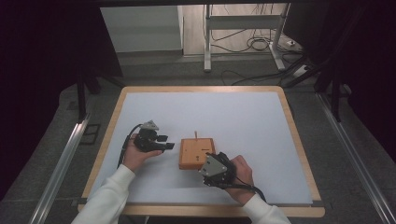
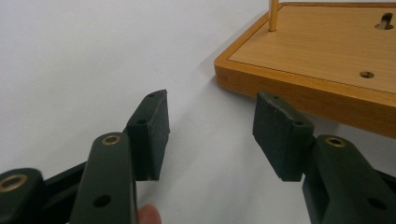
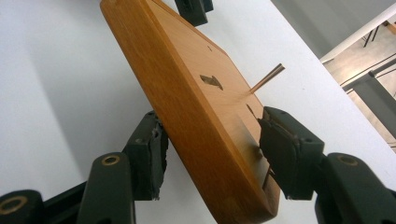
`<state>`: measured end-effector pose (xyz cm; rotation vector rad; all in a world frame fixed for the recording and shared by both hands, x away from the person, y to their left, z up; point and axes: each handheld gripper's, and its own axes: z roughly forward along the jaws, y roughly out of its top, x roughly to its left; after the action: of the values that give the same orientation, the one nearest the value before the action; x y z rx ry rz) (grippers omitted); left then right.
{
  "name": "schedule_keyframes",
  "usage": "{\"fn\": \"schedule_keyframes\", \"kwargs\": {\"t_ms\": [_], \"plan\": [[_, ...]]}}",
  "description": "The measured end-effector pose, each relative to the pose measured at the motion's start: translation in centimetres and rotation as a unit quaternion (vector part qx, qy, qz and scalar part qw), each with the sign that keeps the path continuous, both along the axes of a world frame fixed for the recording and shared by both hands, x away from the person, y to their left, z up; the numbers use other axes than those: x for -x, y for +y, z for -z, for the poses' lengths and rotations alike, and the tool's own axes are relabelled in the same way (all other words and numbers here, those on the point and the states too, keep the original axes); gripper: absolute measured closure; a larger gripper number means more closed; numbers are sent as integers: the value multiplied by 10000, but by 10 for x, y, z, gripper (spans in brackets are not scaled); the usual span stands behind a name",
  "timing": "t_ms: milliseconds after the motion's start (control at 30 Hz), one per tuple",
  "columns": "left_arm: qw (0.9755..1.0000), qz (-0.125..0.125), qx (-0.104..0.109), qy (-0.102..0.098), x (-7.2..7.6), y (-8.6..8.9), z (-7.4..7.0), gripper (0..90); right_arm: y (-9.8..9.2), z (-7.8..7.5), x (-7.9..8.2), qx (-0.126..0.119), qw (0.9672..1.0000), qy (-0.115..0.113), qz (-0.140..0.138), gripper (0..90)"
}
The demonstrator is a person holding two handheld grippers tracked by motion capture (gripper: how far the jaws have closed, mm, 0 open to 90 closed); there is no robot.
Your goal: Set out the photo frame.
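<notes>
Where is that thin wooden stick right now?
In the high view the thin stick stands upright at the far edge of the wooden block, mid-table, between the left tongs and right tongs.

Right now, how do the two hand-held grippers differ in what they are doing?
The right gripper straddles an edge of the wooden board, one jaw under it and one on top; the left gripper has nothing between its open jaws. The right one sits at the board's near corner; the left one stands off beside its left edge. Both have black jaws.
</notes>
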<state>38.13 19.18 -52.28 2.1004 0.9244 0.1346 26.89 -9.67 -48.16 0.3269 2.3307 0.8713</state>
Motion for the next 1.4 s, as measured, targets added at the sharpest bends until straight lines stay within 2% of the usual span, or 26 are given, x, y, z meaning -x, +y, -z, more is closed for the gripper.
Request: {"fn": "schedule_keyframes", "kwargs": {"t_ms": [333, 633, 1000, 1167, 1400], "plan": [[9999, 103, -35, 50, 3, -3, 3, 449, -3, -8, -4, -62, 10000, 16, 59, 459], [9999, 114, -38, 54, 3, -2, 4, 447, -1, -22, -17, -62, 9999, 105, 56, 498], [9999, 57, -23, 101, 3, 1, 6, 443, 8, -41, -39, 75, 9995, 268, -150, 580], [9999, 62, -30, 105, 2, 2, 6, 441, 17, -46, -46, 163, 9996, 196, -157, 624], [9999, 25, -7, 129, 1, 4, 7, 441, 22, -51, -50, 306, 9990, 195, -260, 642]]}}
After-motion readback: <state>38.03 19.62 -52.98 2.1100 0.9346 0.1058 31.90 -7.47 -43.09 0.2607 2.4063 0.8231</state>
